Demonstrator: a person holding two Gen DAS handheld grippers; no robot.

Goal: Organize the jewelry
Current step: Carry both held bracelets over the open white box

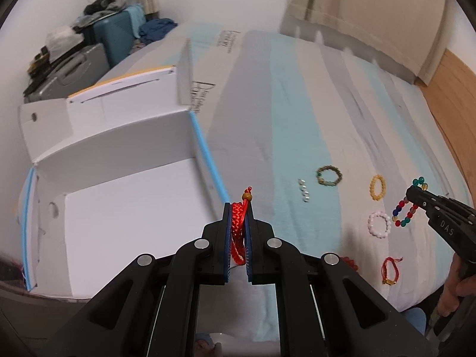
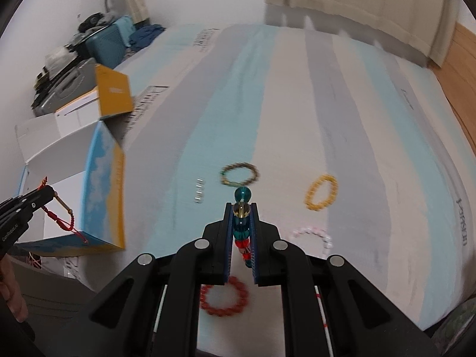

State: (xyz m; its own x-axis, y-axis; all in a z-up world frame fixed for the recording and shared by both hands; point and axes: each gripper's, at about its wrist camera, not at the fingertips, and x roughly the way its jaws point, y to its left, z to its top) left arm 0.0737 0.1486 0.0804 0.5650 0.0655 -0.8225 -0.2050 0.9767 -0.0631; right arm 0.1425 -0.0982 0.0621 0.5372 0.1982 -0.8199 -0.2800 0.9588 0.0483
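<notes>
My left gripper is shut on a red braided cord bracelet with a gold bead, held just right of the open white box. In the right wrist view that left gripper hangs the red cord bracelet beside the box. My right gripper is shut on a multicoloured glass-bead bracelet, lifted above the striped bedspread. From the left wrist view, the right gripper shows at the right with the multicoloured bracelet dangling from it.
On the bedspread lie a brown-green bracelet, a yellow one, a pink-white one, a second red cord one, a red bead one and small silver beads. Suitcases stand beyond the bed.
</notes>
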